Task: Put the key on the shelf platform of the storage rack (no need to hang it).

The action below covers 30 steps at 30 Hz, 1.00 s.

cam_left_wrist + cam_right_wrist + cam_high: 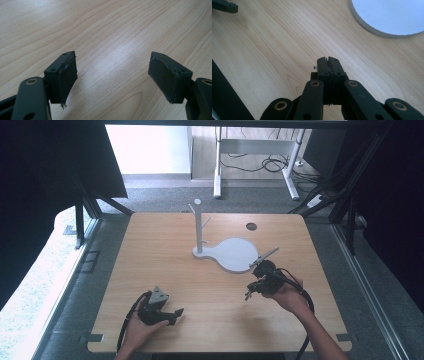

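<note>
Two hand-held grippers sit over the wooden table (165, 250). Left gripper (176, 314) rests low, jaws spread wide with bare wood between its pads (65, 77). Right gripper (328, 65) has its jaws pressed together, possibly pinching something thin, though I can't make it out. Just ahead and to its right lies the white stand base (392, 17), its pegged post (198, 225) upright beyond.

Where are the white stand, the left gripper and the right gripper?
white stand (235, 256), high view, on its flat base.
left gripper (112, 77), left gripper view, between its open jaws.
right gripper (329, 62), right gripper view, at its closed tips.
</note>
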Tool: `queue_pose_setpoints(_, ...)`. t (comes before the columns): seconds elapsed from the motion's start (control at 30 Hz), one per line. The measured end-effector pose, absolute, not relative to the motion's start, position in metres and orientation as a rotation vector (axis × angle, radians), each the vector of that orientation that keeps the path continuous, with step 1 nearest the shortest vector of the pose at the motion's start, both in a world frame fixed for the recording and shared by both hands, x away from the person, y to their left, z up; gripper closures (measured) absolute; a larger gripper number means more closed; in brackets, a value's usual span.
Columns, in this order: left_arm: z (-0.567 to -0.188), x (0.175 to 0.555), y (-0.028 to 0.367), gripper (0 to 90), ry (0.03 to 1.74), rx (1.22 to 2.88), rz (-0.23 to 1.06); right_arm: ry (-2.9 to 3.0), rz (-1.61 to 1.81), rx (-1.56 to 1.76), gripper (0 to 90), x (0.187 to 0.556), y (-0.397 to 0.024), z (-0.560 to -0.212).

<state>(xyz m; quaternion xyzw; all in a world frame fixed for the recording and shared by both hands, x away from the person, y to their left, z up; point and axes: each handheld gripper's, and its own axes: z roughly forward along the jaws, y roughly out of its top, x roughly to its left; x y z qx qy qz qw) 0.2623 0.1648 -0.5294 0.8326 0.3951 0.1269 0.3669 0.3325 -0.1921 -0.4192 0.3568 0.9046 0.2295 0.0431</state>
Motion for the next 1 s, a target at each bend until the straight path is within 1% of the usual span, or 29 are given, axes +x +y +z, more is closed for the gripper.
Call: queue_pose_setpoints(1.0, -0.53, 0.263, 0.167, 23.4, 1.017, 2.14, 0.324, 2.748, 0.69, 1.105, 89.8, 0.373, -0.182, -0.4)
